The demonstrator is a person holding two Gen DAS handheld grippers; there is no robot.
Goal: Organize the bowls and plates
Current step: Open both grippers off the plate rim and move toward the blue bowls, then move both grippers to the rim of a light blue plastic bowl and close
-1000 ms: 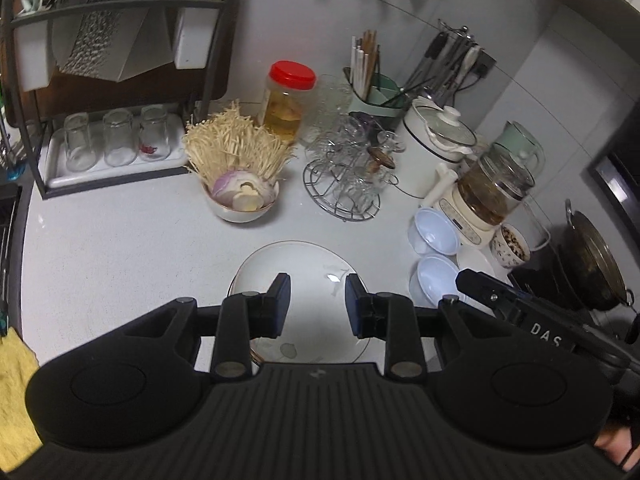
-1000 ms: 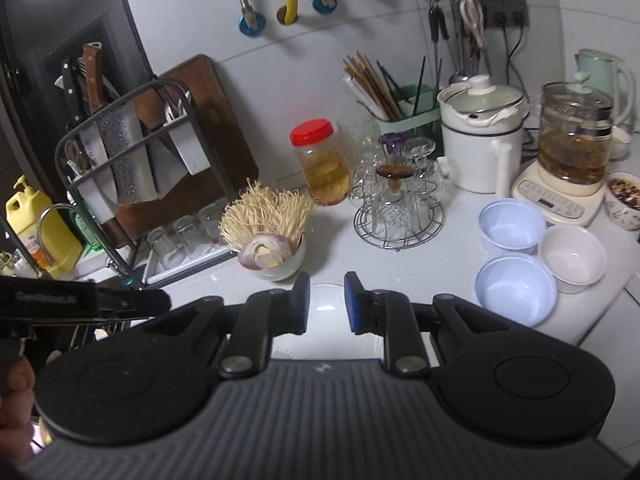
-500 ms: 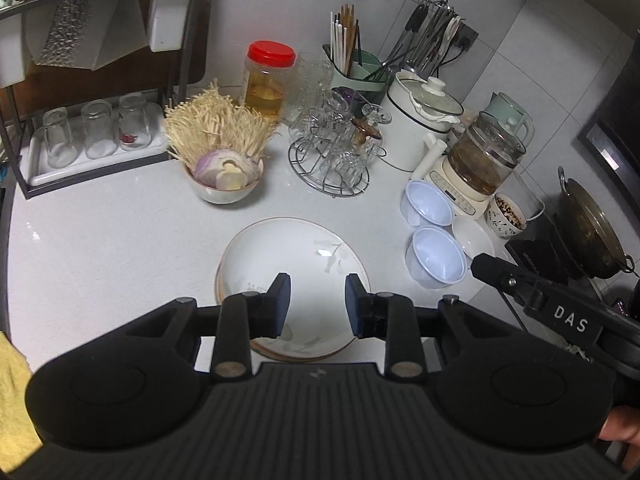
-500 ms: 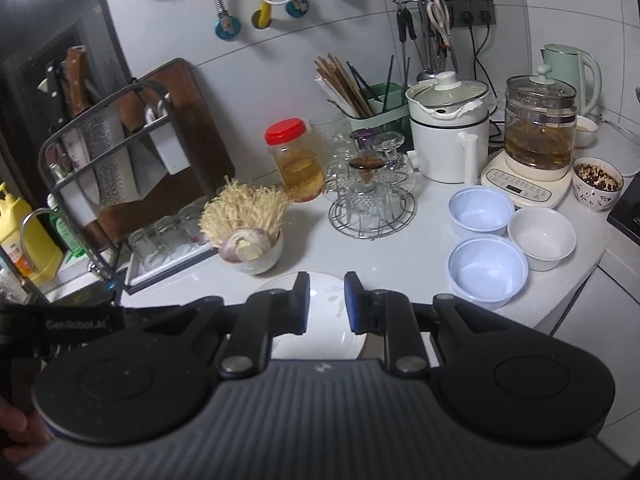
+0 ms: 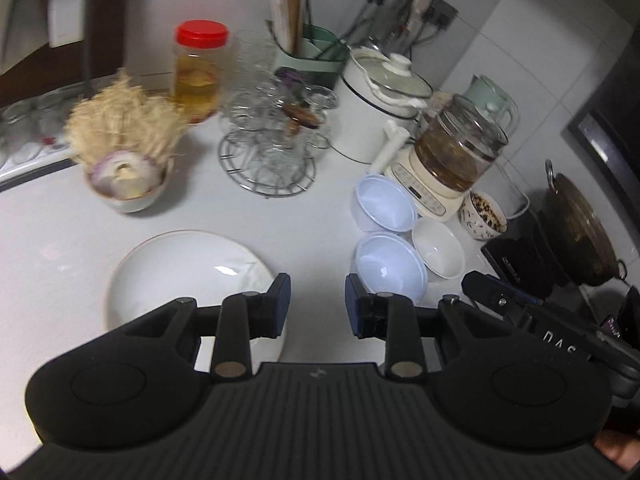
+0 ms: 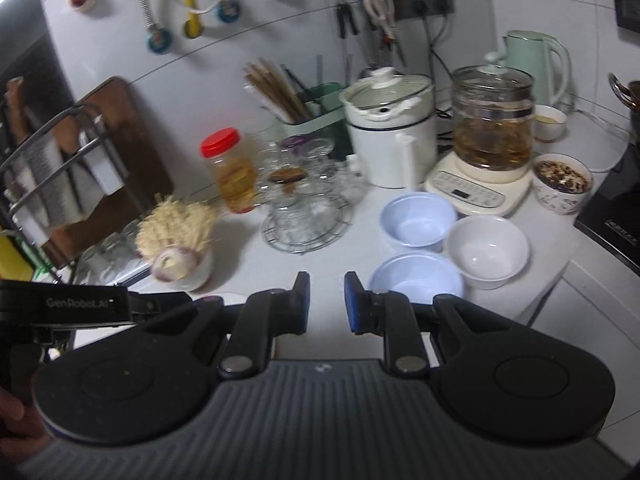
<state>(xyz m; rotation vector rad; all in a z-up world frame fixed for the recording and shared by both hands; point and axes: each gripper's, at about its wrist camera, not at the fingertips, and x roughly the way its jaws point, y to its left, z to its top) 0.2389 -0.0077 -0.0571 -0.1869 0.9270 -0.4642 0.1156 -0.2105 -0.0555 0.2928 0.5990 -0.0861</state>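
Observation:
A large white plate (image 5: pixel 180 280) with a thin brown rim lies on the white counter, partly under the left finger of my left gripper (image 5: pixel 316 304). That gripper is open by a modest gap and holds nothing. To its right stand two pale blue bowls (image 5: pixel 384 208) (image 5: pixel 390 264) and a white bowl (image 5: pixel 438 254). In the right wrist view the same blue bowls (image 6: pixel 416 220) (image 6: pixel 416 276) and white bowl (image 6: pixel 486 246) sit just ahead and right of my right gripper (image 6: pixel 326 300). It is narrowly open and empty. The plate is almost hidden behind its left finger.
At the back stand a bowl of enoki mushrooms and onion (image 5: pixel 124 176), a red-lidded jar (image 5: pixel 198 72), a wire rack of glasses (image 5: pixel 272 148), a white cooker (image 5: pixel 380 108) and a glass kettle (image 5: pixel 460 148). A speckled bowl (image 6: pixel 562 184) and a dark wok (image 5: pixel 580 232) lie right.
Both grippers have swung to the right along the counter. The plate has slid left in the left wrist view and the three bowls have come closer. The jaw gaps look the same.

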